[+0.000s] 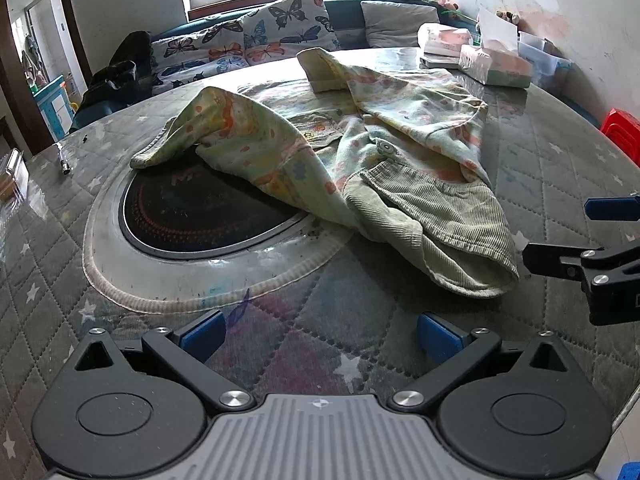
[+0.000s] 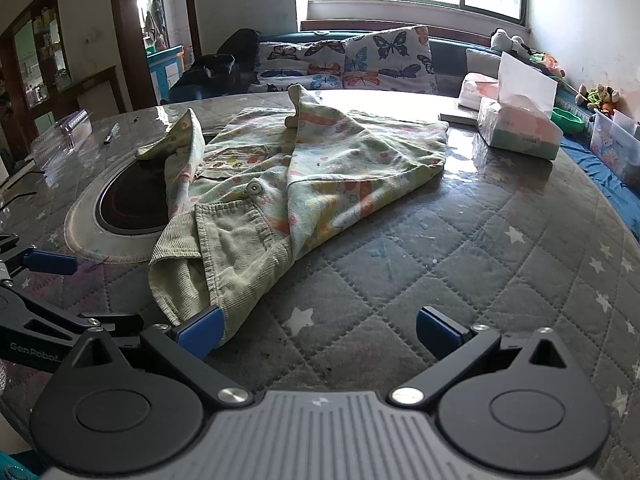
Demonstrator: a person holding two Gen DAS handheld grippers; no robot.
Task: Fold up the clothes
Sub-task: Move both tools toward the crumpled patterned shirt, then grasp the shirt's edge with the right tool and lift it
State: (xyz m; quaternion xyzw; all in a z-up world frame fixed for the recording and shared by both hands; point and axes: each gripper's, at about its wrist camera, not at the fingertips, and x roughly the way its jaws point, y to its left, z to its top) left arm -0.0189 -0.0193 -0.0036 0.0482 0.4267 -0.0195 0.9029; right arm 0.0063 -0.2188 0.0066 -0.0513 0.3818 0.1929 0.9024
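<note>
A child's floral jacket with a green corduroy part lies crumpled on the round quilted table. One sleeve is draped over the dark cooktop. My left gripper is open above bare quilt, short of the jacket. In the right wrist view the jacket lies ahead and to the left. My right gripper is open, and its left fingertip touches the corduroy edge. Each gripper shows at the edge of the other's view: the right gripper and the left gripper.
A round cooktop is set into the table, partly under the jacket. Tissue boxes and packets stand at the back right. A pen and a clear plastic box lie far left. A sofa with butterfly cushions runs behind, with a red stool at the right.
</note>
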